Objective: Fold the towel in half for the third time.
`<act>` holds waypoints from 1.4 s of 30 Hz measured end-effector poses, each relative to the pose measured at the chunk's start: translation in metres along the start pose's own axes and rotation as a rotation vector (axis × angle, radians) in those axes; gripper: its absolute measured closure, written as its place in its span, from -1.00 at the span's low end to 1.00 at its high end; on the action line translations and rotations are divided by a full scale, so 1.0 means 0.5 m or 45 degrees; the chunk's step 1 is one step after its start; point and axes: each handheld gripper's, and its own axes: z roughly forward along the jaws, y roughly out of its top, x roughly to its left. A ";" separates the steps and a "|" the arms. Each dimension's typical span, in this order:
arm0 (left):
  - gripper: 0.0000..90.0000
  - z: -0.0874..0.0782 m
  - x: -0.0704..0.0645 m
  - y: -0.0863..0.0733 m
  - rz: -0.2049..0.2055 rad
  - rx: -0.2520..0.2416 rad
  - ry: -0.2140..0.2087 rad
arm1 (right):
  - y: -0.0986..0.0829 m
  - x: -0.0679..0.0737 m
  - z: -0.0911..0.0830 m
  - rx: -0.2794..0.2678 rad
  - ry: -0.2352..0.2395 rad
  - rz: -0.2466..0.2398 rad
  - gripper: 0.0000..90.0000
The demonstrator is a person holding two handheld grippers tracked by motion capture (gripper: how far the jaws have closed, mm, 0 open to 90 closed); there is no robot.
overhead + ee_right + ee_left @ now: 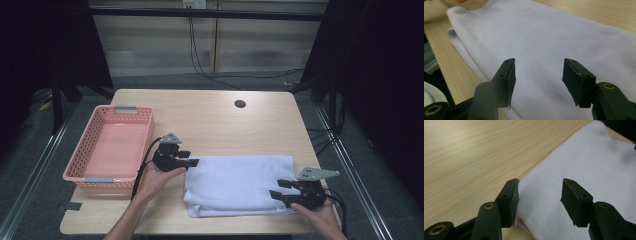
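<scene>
The left gripper (189, 158) is held wide open at the left edge of a folded white cloth (239, 183), one pad just at the cloth's corner and nothing clamped, while the right gripper (280, 188) is likewise spread wide over the cloth's right end with nothing gripped. The cloth is soft, matte, rectangular and stacked in layers, laid flat on the front right part of a light wood-grain table (210, 115). A pink perforated plastic basket (145, 131) is placed at the table's left side, apart from the cloth.
</scene>
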 end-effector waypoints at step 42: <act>-0.12 0.014 0.051 -0.016 -0.107 0.018 0.092 | 0.069 0.306 0.322 0.107 0.267 -0.583 0.00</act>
